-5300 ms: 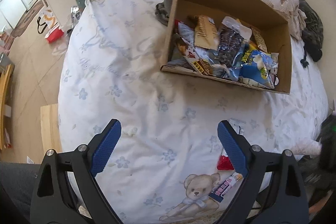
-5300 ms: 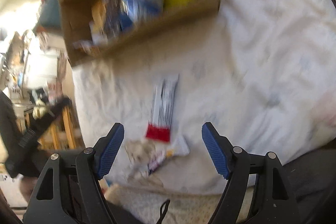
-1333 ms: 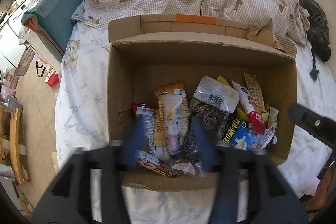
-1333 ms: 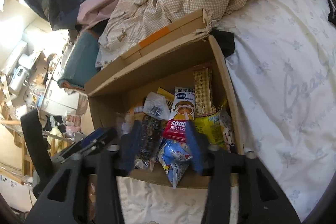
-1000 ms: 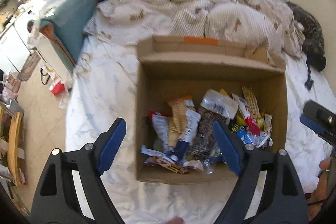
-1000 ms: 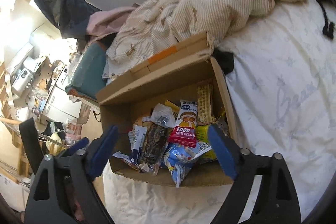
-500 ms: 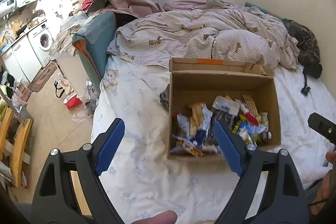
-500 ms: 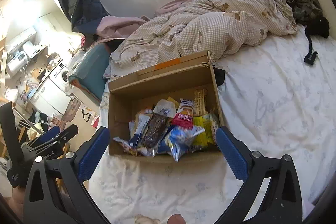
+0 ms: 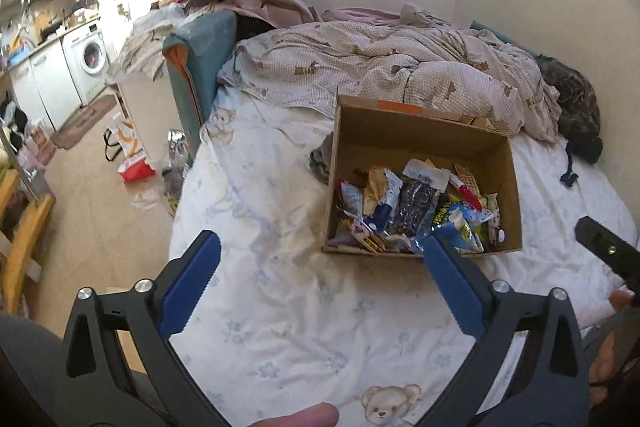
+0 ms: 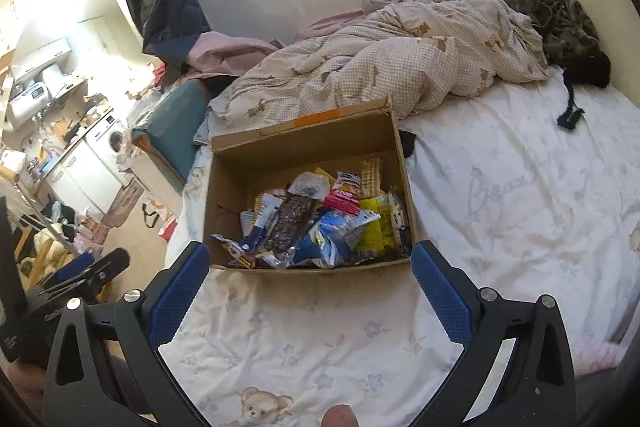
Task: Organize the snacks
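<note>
**Snacks heaped in an open carton on the bed**

Snacks (image 10: 320,223) are seen piled in the near half of a cardboard box (image 10: 228,187) that stands open-topped on a white sheet (image 10: 500,211) printed with flowers and bears. The packets are laid mostly lengthwise, their long axes running from the near wall toward the far wall of the box; a dark packet (image 10: 290,217) and a red-labelled one (image 10: 342,201) can be picked out, while the print on most wrappers cannot be read. The box's far half is left bare. Its long side is turned toward the cameras, and an orange tape strip (image 10: 316,118) is visible on its far flap.

The right gripper (image 10: 310,287) is held above the sheet just short of the box, its jaws spread as wide as they go after having just been opening, with nothing between them. The left gripper (image 9: 320,283) is likewise fully spread and empty, its jaws having just widened, and the box lies ahead of its right finger.

A checked duvet (image 10: 380,75) is bunched behind the box. A dark item beside the box's far corner is mostly hidden. A fingertip (image 9: 300,417) is cut off at the bottom edge.
</note>
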Demonstrator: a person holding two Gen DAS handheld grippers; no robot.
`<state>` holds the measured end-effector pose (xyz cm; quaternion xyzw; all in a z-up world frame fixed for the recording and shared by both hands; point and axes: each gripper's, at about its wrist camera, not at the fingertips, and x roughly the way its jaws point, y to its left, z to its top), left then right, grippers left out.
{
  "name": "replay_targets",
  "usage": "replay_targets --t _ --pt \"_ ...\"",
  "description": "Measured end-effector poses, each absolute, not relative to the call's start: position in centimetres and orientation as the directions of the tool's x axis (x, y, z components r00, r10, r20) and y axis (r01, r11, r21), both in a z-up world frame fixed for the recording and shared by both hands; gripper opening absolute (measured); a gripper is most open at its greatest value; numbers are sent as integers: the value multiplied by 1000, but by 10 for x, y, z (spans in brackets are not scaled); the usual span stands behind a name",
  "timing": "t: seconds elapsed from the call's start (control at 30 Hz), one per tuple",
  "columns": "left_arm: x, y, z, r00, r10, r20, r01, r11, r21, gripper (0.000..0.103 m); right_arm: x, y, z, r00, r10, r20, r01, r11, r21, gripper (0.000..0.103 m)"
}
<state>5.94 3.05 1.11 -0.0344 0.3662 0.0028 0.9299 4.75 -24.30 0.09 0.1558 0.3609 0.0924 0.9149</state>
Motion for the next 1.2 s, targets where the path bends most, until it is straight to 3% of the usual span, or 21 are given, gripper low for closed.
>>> replay_targets --t 0.53,1.2 --pt "70 26 -12 713 18 -701 -40 999 -15 103 58 -211 -17 722 196 -663 -85 977 196 103" --pt "65 15 -9 733 -4 -681 4 1000 -2 103 62 -217 -21 704 190 -684 -56 975 214 103"
